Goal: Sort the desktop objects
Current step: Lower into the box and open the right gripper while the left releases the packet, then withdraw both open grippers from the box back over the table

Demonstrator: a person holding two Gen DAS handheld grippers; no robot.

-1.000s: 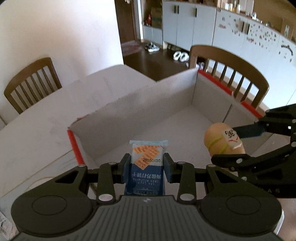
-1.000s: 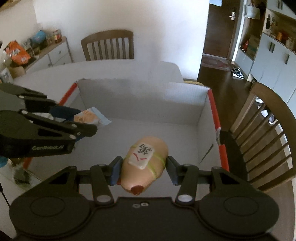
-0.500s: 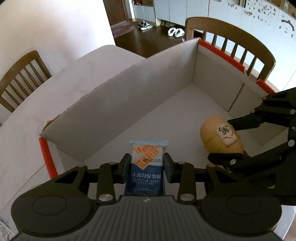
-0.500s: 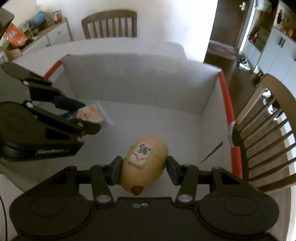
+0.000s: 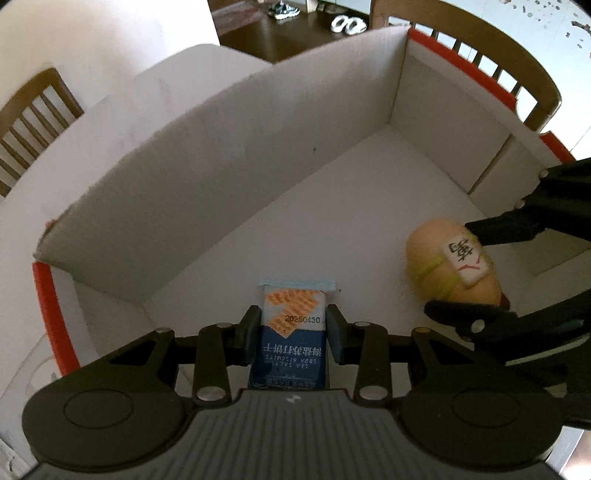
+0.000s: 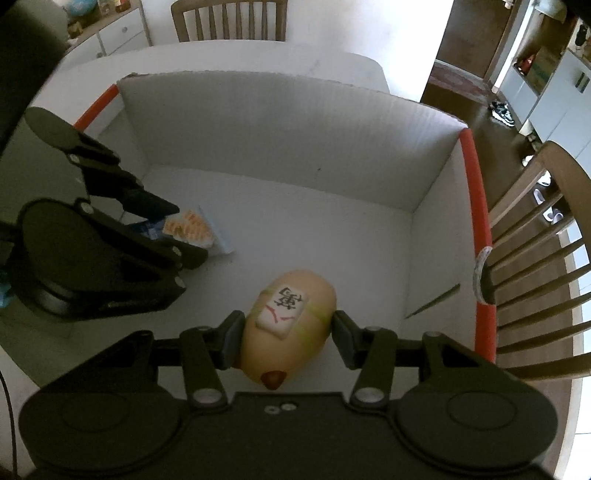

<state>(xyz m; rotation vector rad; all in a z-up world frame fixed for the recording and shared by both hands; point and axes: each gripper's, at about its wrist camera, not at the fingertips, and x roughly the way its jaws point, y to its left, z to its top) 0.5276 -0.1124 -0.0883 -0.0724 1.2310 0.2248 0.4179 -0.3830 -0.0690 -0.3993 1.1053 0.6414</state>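
Observation:
My left gripper (image 5: 293,328) is shut on a blue and white biscuit packet (image 5: 291,321), held low inside a white cardboard box (image 5: 221,155) with red-taped rims. To its right my right gripper (image 6: 288,328) is shut on a tan egg-shaped toy (image 6: 291,325) that bears a white mahjong tile with a black character. That toy (image 5: 448,271) and the right gripper (image 5: 461,273) also show in the left wrist view. In the right wrist view the left gripper (image 6: 177,229) and the biscuit packet (image 6: 192,230) hang at the box's left side.
The box (image 6: 295,129) sits on a white table (image 5: 147,85). Wooden chairs stand at the table's far side (image 6: 229,18), at its right (image 6: 535,258) and at the left wrist view's left edge (image 5: 29,118). Cabinets and a dark floor lie beyond.
Both grippers have sunk deeper into the box and tilted more steeply downward, each keeping its object. The box floor now fills more of both views.

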